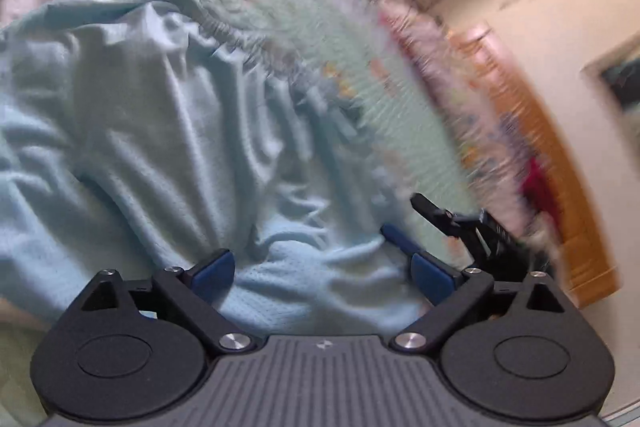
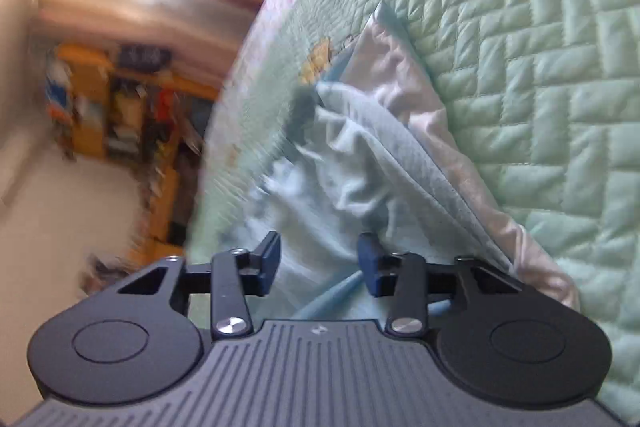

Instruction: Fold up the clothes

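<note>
1. The left tool [image 1: 316, 267] stands spread wide, its blue pads to either side of a bunched edge of the light blue garment [image 1: 160, 131] and gripping nothing; I judge it is lined up to pinch that edge. The right tool [image 2: 318, 259] is likewise released, with garment cloth in the gap between its pads.
2. The green quilted bed cover [image 2: 540, 87] carries the garment.
3. The garment lies rumpled on the cover, creased and uneven, not in a neat fold. A pale pinkish cloth [image 2: 404, 75] lies along its far edge.
4. Both views are motion-blurred, so finer detail is unclear.
</note>
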Tool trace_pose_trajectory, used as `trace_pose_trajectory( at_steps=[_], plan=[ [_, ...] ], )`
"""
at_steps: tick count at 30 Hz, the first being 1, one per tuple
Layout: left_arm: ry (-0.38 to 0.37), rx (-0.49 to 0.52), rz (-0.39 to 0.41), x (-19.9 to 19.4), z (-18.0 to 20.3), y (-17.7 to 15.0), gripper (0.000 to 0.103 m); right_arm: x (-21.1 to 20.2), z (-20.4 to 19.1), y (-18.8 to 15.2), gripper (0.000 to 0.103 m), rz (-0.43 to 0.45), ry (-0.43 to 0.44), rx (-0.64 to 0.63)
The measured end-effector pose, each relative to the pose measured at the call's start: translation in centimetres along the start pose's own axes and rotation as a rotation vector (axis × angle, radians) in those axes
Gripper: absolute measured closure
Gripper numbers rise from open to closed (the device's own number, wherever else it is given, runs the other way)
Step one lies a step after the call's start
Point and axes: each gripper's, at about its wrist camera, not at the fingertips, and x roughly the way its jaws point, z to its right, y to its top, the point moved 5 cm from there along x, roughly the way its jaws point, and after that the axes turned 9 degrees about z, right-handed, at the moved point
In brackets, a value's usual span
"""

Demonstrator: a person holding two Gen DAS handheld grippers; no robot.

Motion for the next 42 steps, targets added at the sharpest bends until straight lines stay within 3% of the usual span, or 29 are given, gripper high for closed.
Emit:
trace_pose_trajectory(
  at_steps=[1,4,7,9,13,17,19,21,24,29,31,35,38,42],
  plan=[
    [-0.021,-0.007,0.023,-0.8,0.2,0.4,0.006,-0.5,-0.1,0.2,0.04,0.015,0.021,0.015],
    [-0.064,-0.029,0.094,-3.0,0.5,1.7,0.004,-0.3,-4.2,-2.3,0.04,-0.081,0.184,0.008],
    [-0.022,-0.078,0.152,-4.3,-1.2,2.8,0.003,1.8,-7.9,-6.0,0.04,-0.239,0.281,0.0],
    [0.021,-0.099,0.168,-4.9,-2.9,3.2,0.003,3.5,-8.6,-8.5,0.04,-0.32,0.293,-0.001],
    [0.112,-0.107,0.14,-5.7,-6.4,3.1,0.003,6.1,-6.9,-11.1,0.045,-0.389,0.202,-0.003],
    [0.105,-0.077,0.127,-6.5,-8.2,2.5,0.009,5.8,-4.3,-11.9,0.068,-0.39,0.117,-0.031],
    [0.115,-0.049,0.115,-6.8,-8.1,2.4,0.009,5.3,-3.2,-12.6,0.089,-0.382,0.074,-0.041],
    [0.161,0.002,0.094,-6.8,-7.2,2.6,0.008,5.1,-3.1,-12.9,0.089,-0.385,0.061,-0.053],
    [0.262,0.081,0.075,-7.1,-5.4,3.0,0.005,4.8,-4.6,-13.1,0.08,-0.367,0.057,-0.099],
    [0.396,0.188,0.05,-7.6,-0.7,4.6,0.001,3.6,-9.9,-11.4,0.039,-0.279,0.021,-0.272],
    [0.456,0.231,0.024,-7.5,1.4,5.4,0.001,2.7,-12.0,-10.3,0.036,-0.232,-0.028,-0.374],
    [0.556,0.313,-0.017,-7.1,4.8,6.8,0.001,0.7,-15.3,-7.8,0.02,-0.148,-0.183,-0.559],
    [0.604,0.342,-0.058,-7.0,6.3,7.4,0.001,-1.1,-16.7,-5.8,0.017,-0.101,-0.273,-0.647],
    [0.671,0.35,-0.208,-6.1,7.3,7.5,0.001,-0.9,-17.4,-5.0,0.013,-0.174,-0.392,-0.679]
  ],
)
